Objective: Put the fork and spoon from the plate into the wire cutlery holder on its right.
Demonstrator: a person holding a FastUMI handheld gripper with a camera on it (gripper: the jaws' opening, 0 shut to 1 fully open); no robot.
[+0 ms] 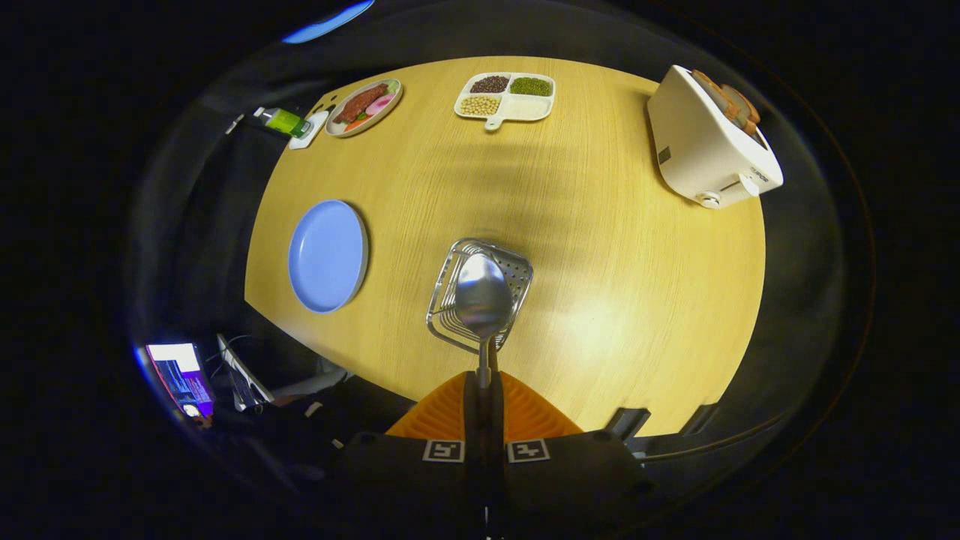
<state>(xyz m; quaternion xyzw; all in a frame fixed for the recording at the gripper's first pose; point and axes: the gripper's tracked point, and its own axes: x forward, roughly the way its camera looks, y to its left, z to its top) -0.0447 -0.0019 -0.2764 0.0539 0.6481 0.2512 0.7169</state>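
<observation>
I look straight down on a round wooden table [600,225]. My gripper [484,379] is shut on the handle of a metal spoon [482,296], both fingers pressed together on it. The spoon's bowl points away from the fingers and hangs over the mouth of the wire cutlery holder [514,274], which stands on the table just ahead of the fingers. Whether the spoon touches the holder I cannot tell. To the holder's left lies a blue plate [328,255] with nothing on it.
At the table's far side stand a divided white tray of beans [505,96] and a plate of food [364,106]. A white toaster [709,142] with bread in it sits at the far right. A lit screen [180,375] glows below the table's near left edge.
</observation>
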